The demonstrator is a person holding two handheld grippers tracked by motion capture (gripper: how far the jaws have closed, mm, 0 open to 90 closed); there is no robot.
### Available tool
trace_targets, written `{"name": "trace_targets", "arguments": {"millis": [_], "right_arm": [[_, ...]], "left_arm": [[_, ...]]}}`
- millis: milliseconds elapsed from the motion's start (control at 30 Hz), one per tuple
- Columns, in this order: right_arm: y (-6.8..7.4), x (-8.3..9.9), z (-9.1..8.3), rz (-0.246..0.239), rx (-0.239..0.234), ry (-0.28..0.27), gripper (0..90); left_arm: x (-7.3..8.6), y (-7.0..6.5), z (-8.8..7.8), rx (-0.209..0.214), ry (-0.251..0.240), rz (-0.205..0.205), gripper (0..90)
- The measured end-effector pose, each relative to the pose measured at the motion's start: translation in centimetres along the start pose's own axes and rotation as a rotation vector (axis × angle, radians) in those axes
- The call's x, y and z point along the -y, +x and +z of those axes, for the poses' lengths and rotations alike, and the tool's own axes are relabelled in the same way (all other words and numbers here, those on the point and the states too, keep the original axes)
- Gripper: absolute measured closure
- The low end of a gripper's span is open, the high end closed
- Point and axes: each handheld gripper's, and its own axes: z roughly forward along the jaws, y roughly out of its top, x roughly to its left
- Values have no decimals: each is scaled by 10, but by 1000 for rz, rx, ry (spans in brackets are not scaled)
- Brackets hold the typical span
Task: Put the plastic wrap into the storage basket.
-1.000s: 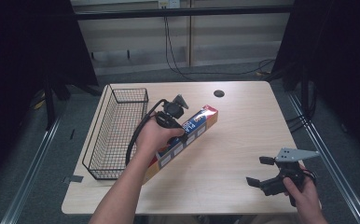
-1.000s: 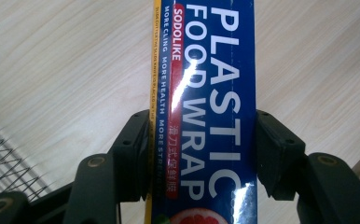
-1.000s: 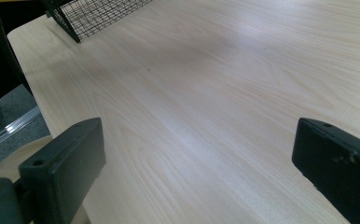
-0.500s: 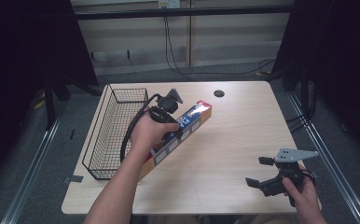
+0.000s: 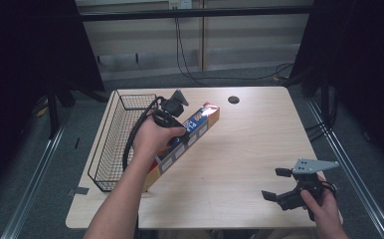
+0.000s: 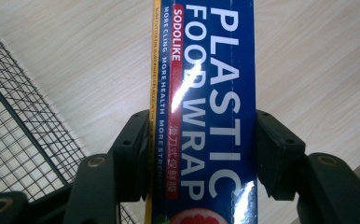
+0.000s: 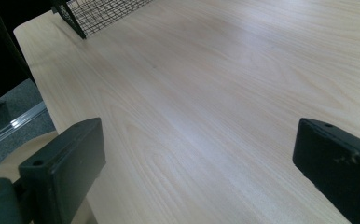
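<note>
The left tool point(image 6: 201, 140) clamps the wrap box point(image 5: 187, 139) just beside the basket's point(image 5: 111, 149) rim; the right tool point(image 5: 279, 185), jaws spread, sits near the bench point(image 5: 240, 149) edge.

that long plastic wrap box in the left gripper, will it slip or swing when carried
The plastic wrap box looks stiff, so it probably won't sag. Its glossy face shows glare, so it may slide between the fingers. In the high view the left gripper seems to hold it near the middle, so it likely balances, though a long box could pivot.
</note>
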Motion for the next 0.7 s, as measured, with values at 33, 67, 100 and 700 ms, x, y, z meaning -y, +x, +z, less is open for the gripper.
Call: {"name": "trace_targets", "arguments": {"millis": [33, 67, 100, 700], "right_arm": [[0, 0, 0, 2, 0, 1, 21], [0, 0, 0, 0, 0, 0, 21], [0, 0, 0, 2, 0, 2, 21], [1, 0, 1, -2, -7, 10, 21]], "left_arm": [[1, 1, -1, -4, 2, -5, 441], [1, 2, -2, -8, -3, -11, 441], [1, 3, -3, -9, 1, -16, 441], [13, 26, -13, -59, -1, -109, 441]]}}
